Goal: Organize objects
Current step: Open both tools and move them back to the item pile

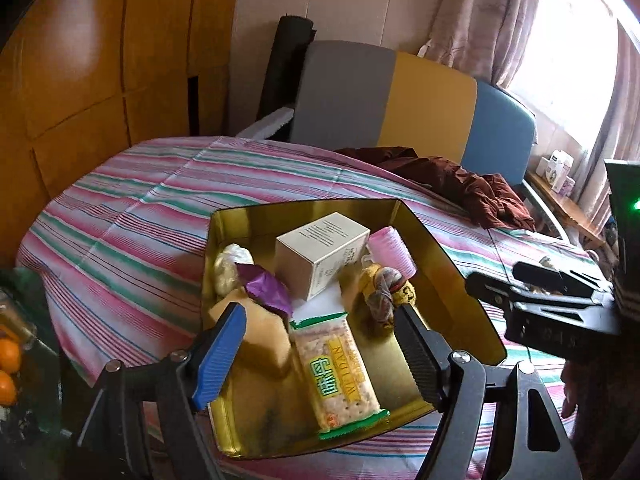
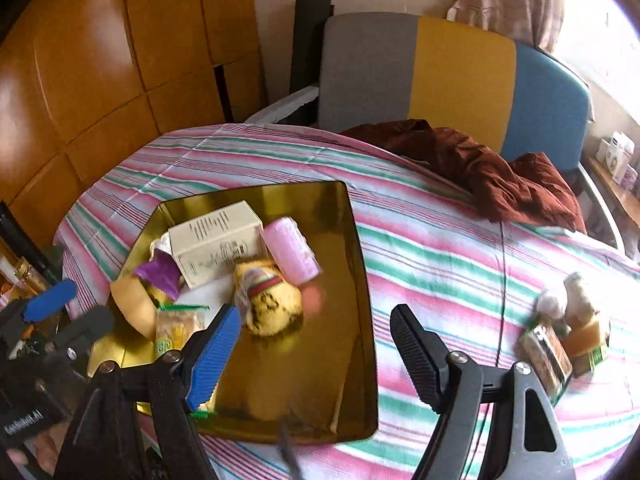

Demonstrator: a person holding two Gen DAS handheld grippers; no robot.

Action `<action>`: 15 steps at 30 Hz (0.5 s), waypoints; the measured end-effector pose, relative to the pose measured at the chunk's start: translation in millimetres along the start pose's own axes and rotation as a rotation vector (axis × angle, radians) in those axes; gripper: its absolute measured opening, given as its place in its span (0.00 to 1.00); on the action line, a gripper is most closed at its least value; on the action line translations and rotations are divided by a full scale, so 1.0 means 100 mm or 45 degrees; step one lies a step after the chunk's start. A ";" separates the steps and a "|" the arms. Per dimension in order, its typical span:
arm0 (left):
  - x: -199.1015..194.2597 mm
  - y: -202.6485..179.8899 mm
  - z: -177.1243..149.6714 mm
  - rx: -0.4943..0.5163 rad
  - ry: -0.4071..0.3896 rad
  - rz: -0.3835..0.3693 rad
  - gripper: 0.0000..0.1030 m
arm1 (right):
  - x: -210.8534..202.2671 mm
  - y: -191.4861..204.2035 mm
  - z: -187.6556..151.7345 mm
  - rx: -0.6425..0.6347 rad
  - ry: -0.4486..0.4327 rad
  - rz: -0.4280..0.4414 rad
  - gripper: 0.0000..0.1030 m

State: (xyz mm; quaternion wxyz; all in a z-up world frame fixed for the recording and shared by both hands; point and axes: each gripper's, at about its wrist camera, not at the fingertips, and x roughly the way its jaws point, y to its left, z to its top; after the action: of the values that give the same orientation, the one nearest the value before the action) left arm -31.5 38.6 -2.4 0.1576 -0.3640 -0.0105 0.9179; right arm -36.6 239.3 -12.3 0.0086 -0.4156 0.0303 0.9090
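Note:
A gold tin tray [image 1: 440, 248] lies on the striped bedsheet [image 1: 140, 220]. In it are a cracker packet [image 1: 340, 368], a white box [image 1: 320, 252], a pink roll [image 1: 390, 248], a purple wrapper [image 1: 266, 290] and a yellow patterned pouch [image 1: 384, 292]. My left gripper [image 1: 320, 320] hangs open above the cracker packet, its pads clear of it. In the right wrist view my right gripper [image 2: 316, 316] stands open over the tray's [image 2: 360, 280] right half, empty, next to the pouch [image 2: 272, 308]. Several small packets [image 2: 546, 354] lie on the sheet to its right.
A crumpled maroon cloth [image 2: 500, 172] lies at the head of the bed before a grey, yellow and blue headboard [image 2: 460, 72]. Wooden wardrobe doors [image 2: 100, 60] stand on the left. Oranges [image 1: 8, 356] sit at the bed's left edge. A side shelf [image 1: 556, 168] holds small boxes.

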 end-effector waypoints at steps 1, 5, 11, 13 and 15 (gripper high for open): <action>-0.02 -0.01 -0.01 0.009 -0.010 0.012 0.75 | -0.01 -0.01 -0.04 0.001 -0.002 -0.011 0.76; -0.08 -0.05 -0.04 0.035 -0.030 0.024 0.77 | -0.07 -0.02 -0.16 0.007 -0.013 -0.037 0.76; -0.14 -0.18 -0.09 0.097 -0.041 0.021 0.77 | -0.15 -0.05 -0.28 0.008 -0.021 -0.052 0.76; -0.15 -0.21 -0.10 0.110 -0.041 0.018 0.77 | -0.17 -0.08 -0.29 0.014 -0.024 -0.059 0.76; -0.15 -0.24 -0.11 0.123 -0.037 0.015 0.77 | -0.18 -0.12 -0.30 0.024 -0.023 -0.065 0.76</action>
State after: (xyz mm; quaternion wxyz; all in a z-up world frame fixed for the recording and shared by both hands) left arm -6.8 55.9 2.4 0.1696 -0.3425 0.0337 0.9235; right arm -1.5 249.8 -19.0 0.0357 -0.4080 0.0282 0.9118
